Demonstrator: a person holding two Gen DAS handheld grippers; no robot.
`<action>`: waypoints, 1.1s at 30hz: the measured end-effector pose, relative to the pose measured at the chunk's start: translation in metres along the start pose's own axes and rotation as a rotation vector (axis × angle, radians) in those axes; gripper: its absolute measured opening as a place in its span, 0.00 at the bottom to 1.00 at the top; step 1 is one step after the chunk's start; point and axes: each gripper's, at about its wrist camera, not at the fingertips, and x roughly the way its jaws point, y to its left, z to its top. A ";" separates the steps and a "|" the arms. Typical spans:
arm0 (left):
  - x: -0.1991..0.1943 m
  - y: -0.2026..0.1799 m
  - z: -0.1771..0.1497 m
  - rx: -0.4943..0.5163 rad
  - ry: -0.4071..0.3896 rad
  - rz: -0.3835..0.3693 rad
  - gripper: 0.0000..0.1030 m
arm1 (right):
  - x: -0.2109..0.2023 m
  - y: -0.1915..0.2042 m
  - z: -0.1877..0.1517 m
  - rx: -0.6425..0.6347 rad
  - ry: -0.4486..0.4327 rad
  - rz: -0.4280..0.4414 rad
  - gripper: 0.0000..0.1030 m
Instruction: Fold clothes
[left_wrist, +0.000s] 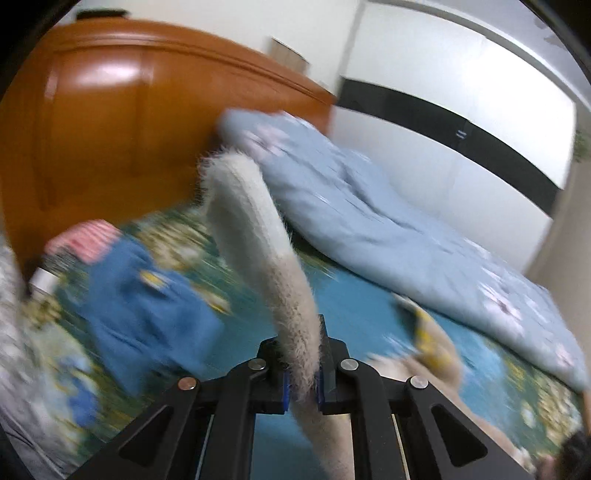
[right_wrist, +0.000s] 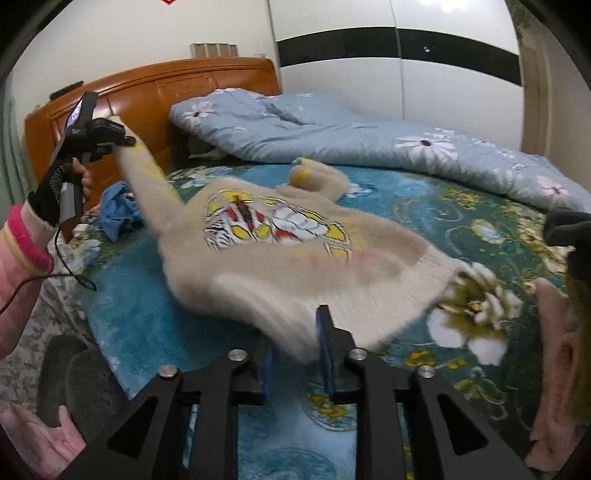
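Observation:
A fuzzy cream sweater (right_wrist: 314, 254) with a yellow, red and white print lies half lifted over the bed. My right gripper (right_wrist: 297, 350) is shut on its hem at the near edge. My left gripper (left_wrist: 303, 384) is shut on one cream sleeve (left_wrist: 255, 236), which stands up and curls away from the jaws. In the right wrist view the left gripper (right_wrist: 123, 142) holds that sleeve's cuff high at the left, near the headboard. The other sleeve (right_wrist: 317, 177) lies bunched on the bed beyond the print.
The bed has a teal floral sheet (right_wrist: 480, 229). A light blue flowered quilt (right_wrist: 332, 129) is heaped along the far side. A blue garment (right_wrist: 118, 210) and a pink striped one (left_wrist: 86, 238) lie by the wooden headboard (left_wrist: 110, 122). White wardrobe doors (right_wrist: 443, 81) stand behind.

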 end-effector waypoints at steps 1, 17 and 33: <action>0.001 0.013 0.008 -0.003 -0.012 0.024 0.10 | 0.002 0.002 0.002 -0.009 0.001 0.013 0.25; 0.043 0.102 0.058 0.057 -0.109 0.244 0.10 | 0.177 -0.043 0.140 0.120 0.048 0.136 0.36; 0.059 0.114 0.075 0.054 -0.068 0.142 0.10 | 0.362 -0.146 0.192 0.706 0.107 0.086 0.32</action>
